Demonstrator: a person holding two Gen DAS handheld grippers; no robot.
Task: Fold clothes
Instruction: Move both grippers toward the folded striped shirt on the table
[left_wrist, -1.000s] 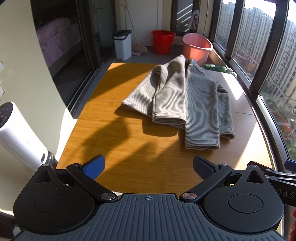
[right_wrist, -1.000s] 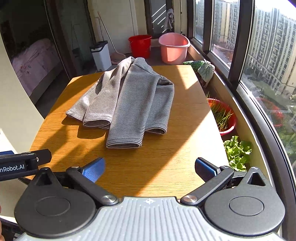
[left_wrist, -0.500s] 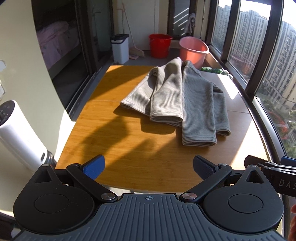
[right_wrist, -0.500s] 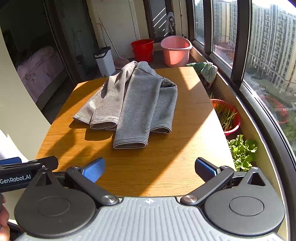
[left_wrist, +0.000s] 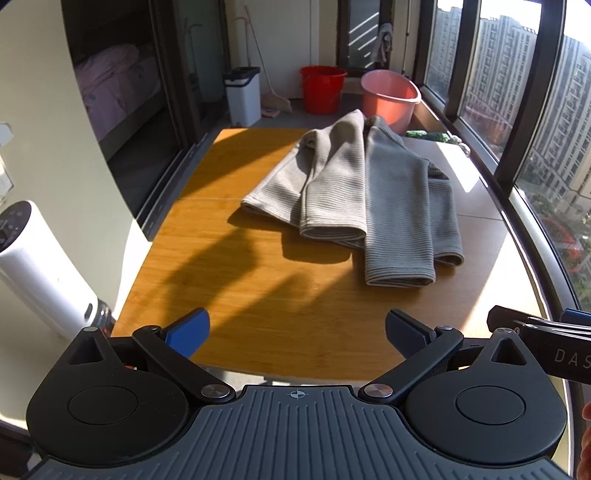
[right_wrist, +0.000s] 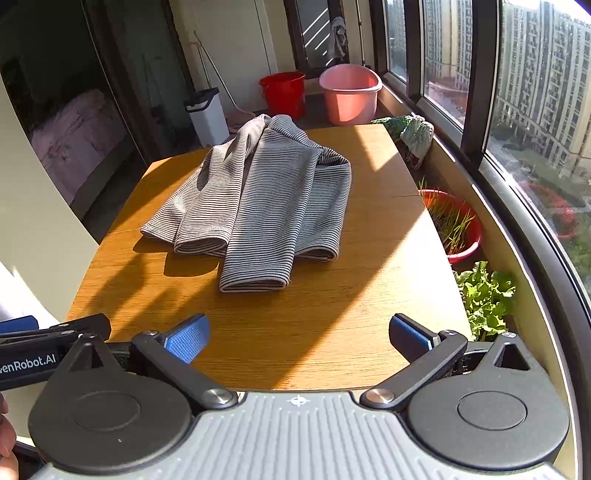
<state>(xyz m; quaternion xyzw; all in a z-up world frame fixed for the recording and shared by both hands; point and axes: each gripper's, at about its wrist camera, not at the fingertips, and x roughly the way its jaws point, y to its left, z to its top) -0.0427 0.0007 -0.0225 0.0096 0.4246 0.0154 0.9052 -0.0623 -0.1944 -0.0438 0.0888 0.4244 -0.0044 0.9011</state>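
A grey striped garment (left_wrist: 369, 195) lies on the wooden table (left_wrist: 258, 295), its sleeves folded over the body toward me. It also shows in the right wrist view (right_wrist: 266, 206). My left gripper (left_wrist: 295, 332) is open and empty, above the table's near edge, well short of the garment. My right gripper (right_wrist: 299, 336) is open and empty, also at the near edge. Each gripper shows at the edge of the other's view.
A pink basin (left_wrist: 389, 98), a red bucket (left_wrist: 321, 88) and a white bin (left_wrist: 243, 96) stand on the floor beyond the table. A white cylinder appliance (left_wrist: 40, 273) stands at the left. Potted plants (right_wrist: 458, 229) sit by the window at the right.
Both grippers have drawn back and risen a little from the table; the garment looks slightly farther away. The garment has not moved. Both grippers stay open.
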